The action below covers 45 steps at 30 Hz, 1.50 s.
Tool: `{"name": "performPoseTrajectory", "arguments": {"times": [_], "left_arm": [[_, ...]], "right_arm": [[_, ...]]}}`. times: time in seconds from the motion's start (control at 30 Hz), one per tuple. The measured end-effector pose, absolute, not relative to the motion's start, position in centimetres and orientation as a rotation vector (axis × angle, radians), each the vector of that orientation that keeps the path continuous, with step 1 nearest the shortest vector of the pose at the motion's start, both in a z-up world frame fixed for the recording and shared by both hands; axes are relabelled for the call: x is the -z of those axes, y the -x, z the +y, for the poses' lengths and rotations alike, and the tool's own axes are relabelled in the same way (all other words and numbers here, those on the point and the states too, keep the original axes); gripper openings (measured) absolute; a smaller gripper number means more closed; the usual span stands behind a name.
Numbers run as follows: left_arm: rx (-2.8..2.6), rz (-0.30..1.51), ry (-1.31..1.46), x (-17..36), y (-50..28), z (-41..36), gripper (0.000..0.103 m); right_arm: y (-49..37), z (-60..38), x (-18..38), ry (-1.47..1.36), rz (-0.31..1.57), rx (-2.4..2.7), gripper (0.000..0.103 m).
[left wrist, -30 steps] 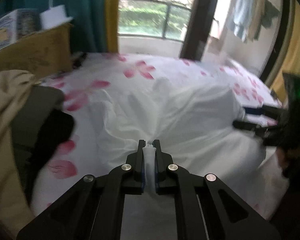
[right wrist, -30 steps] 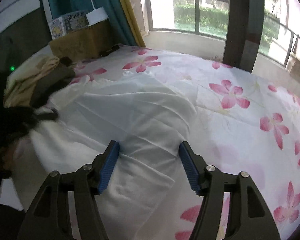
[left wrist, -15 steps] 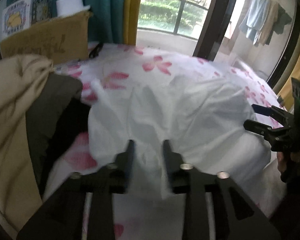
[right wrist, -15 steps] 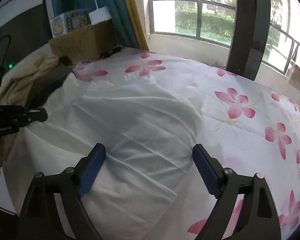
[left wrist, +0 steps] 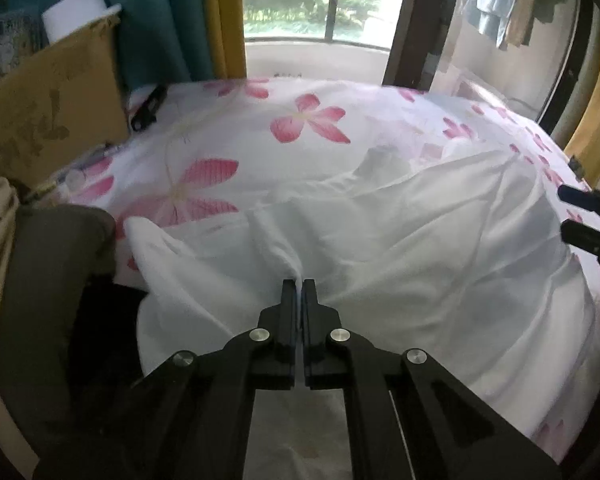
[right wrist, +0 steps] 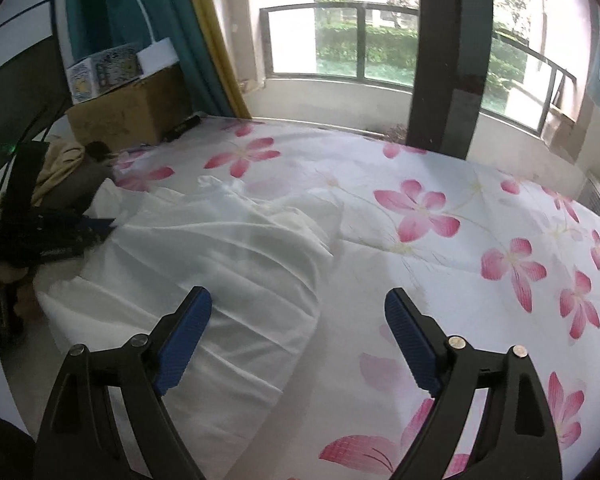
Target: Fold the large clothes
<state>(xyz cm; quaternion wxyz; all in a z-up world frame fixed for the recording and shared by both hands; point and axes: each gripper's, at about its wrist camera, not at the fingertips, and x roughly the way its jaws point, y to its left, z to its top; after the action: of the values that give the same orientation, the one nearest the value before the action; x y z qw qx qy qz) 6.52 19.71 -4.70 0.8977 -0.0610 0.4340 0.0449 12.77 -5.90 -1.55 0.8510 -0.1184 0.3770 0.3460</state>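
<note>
A white garment [left wrist: 400, 248] lies crumpled across the near part of the bed [right wrist: 440, 168], its long axis running side to side along the bed's near edge, its far end bunched toward the window. The left gripper [left wrist: 299, 286] has its fingers pressed together on a pinched fold of the garment's near hem. The right gripper [right wrist: 298, 316] hangs with its blue-padded fingers [right wrist: 184, 336] spread wide, holding nothing, over the garment's right edge. At the bed's left corner sits a cardboard box [right wrist: 128, 116] with a patterned carton [right wrist: 100, 72] and a white block on top. Beige and dark clothes [left wrist: 32, 280] are heaped beside the left edge.
</note>
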Motion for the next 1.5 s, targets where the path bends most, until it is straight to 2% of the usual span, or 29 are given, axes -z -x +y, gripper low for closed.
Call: {"name": "performPoseTrajectory", "arguments": {"times": [0.13,0.23,0.43,0.53,0.57,0.6,0.67,0.8,0.97,1.1,1.2,1.5], "left_arm": [[-0.181,0.79,0.154,1.7,-4.1,21.5,0.002],[-0.222,0.773,0.166,0.9,-2.8,22.5,0.002],[-0.23,0.883,0.275,4.6,-2.2,23.9,0.003],[-0.236,0.889,0.308,5.2,-1.6,24.0,0.011],[-0.247,0.887,0.317,5.1,-1.4,24.2,0.021],[-0.254,0.881,0.323,4.9,-1.1,24.3,0.036],[-0.245,0.866,0.35,4.5,-0.5,24.6,0.045],[-0.233,0.845,0.35,3.6,0.7,24.4,0.058],[-0.204,0.908,0.362,5.1,1.0,23.6,0.063],[-0.187,0.899,0.371,5.1,0.8,23.2,0.077],[-0.171,0.889,0.408,5.1,0.6,23.4,0.08],[0.071,0.8,0.632,5.8,-0.4,23.4,0.081]], "right_arm": [[-13.2,-6.0,1.5,0.244,0.801,-0.714,0.088],[-13.6,-5.6,1.4,0.244,0.797,-0.707,0.088],[-13.8,-3.3,3.8,0.288,0.833,-0.728,0.088],[-13.5,-2.7,4.5,0.28,0.845,-0.731,0.088],[-13.4,-2.6,4.5,0.283,0.841,-0.734,0.088],[-13.4,-2.5,4.5,0.286,0.84,-0.734,0.088],[-13.4,-2.6,4.3,0.285,0.842,-0.727,0.088],[-13.2,-3.1,3.2,0.273,0.827,-0.708,0.089],[-13.1,-4.4,1.9,0.255,0.8,-0.695,0.089],[-13.2,-5.9,1.4,0.219,0.805,-0.691,0.089],[-13.3,-6.4,1.3,0.204,0.802,-0.694,0.089],[-13.4,-5.0,4.3,0.234,0.871,-0.712,0.088]]}}
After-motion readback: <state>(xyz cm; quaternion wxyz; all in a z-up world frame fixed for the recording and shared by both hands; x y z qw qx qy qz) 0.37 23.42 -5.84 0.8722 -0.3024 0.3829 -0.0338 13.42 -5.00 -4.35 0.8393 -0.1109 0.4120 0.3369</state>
